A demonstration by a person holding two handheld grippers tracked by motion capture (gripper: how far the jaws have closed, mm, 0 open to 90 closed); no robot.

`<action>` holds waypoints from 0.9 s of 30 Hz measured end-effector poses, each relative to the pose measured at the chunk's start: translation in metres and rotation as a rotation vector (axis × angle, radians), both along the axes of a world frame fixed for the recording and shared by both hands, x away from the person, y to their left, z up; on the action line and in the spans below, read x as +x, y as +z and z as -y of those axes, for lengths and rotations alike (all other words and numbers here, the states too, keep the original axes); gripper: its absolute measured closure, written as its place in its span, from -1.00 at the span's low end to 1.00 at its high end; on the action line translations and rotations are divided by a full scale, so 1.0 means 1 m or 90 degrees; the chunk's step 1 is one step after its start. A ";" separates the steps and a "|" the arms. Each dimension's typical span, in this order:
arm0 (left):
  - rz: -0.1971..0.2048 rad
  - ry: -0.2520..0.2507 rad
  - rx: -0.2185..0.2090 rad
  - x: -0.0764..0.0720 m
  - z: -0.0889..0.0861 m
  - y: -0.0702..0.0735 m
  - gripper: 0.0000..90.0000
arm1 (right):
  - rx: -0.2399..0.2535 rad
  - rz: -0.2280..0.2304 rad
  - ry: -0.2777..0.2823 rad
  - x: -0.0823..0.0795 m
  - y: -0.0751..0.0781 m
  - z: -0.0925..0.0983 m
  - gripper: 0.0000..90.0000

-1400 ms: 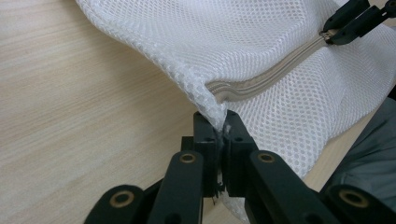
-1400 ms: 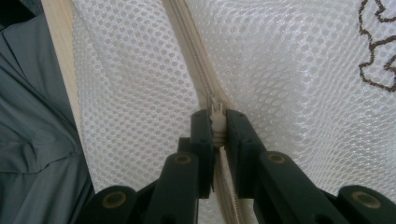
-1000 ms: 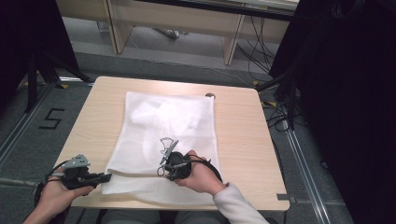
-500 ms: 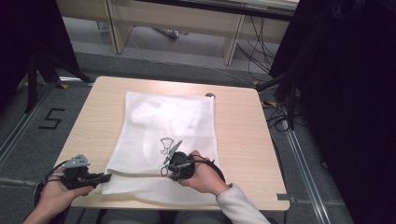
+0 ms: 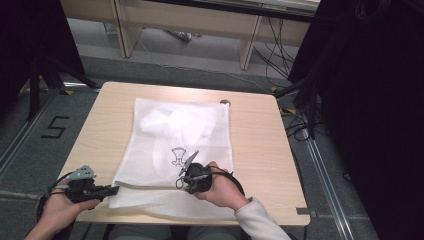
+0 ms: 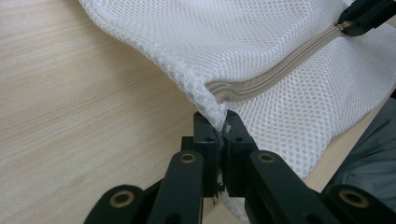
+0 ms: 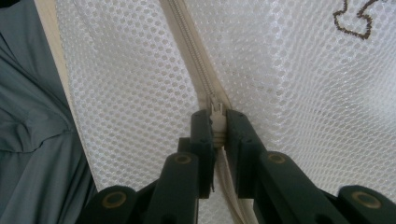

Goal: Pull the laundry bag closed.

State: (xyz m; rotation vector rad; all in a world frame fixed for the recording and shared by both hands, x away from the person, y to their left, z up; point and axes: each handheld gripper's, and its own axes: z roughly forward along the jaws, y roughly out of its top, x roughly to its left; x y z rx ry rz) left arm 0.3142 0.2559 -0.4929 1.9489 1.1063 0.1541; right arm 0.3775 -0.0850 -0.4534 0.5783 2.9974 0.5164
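Light wooden bench [image 5: 260, 150], pale grain running lengthwise, rounded corners. Small dark round object [image 5: 225, 102] near the far edge. Grey floor [image 5: 85, 60] around it, with a black "5" [image 5: 55, 127] marked at left. Wooden furniture legs [image 5: 248, 47] beyond, cables [image 5: 280, 45] trailing past them. Black drapes [image 5: 370, 100] down the right side, more dark [image 5: 25, 45] at left. Metal floor rail [image 5: 325, 175] alongside the bench's right edge.

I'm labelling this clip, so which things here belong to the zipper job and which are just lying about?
In the job:
- white mesh bag
- its zipper pull, pinched by the right tongs
- bag corner, clamped by the left tongs

Lying about:
- small dark round thing at the table's far edge
- cables on the floor
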 end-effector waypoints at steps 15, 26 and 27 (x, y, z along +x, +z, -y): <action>-0.001 0.001 -0.001 0.000 0.000 0.000 0.91 | -0.001 0.002 0.001 0.000 0.001 0.003 0.83; -0.001 -0.001 0.002 0.000 0.000 0.000 0.91 | -0.007 0.000 -0.011 0.000 0.000 0.010 0.83; 0.001 -0.002 0.004 0.000 0.000 0.000 0.91 | -0.005 -0.008 0.003 0.001 0.000 0.011 0.83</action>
